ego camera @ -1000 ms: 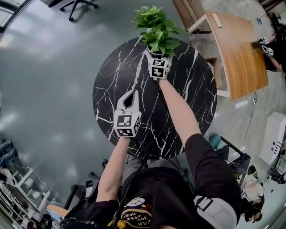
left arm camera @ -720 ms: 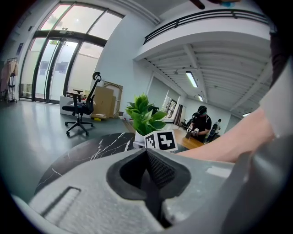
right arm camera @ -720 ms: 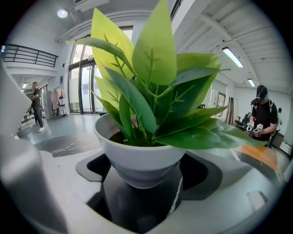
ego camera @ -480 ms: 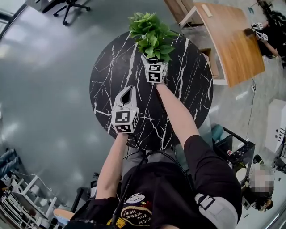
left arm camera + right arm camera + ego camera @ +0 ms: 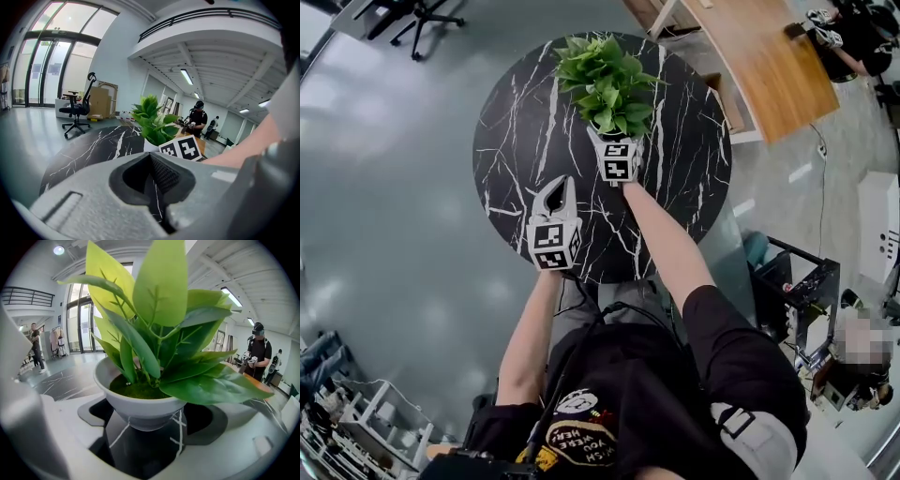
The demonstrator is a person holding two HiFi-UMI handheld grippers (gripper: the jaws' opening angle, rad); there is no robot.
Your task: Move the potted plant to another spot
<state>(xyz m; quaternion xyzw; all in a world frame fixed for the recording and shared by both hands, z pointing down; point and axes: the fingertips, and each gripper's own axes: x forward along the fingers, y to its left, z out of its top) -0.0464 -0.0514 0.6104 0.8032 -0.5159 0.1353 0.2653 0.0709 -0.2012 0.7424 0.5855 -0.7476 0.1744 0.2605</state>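
White-bowled and green-leaved, the potted plant (image 5: pixel 606 89) is over the far half of the round black marble tabletop (image 5: pixel 511 141). Its pot (image 5: pixel 140 404) is clamped between the wide-spread jaws of the right tool (image 5: pixel 609 139); whether its base touches the marble is unclear. The left tool (image 5: pixel 555 187) hovers nearby over the tabletop's near half, jaws together and empty. A wooden desk (image 5: pixel 769 56) stands beyond the far right edge.

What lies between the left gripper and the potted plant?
Between left gripper and potted plant, only bare marble tabletop shows, in the head view.
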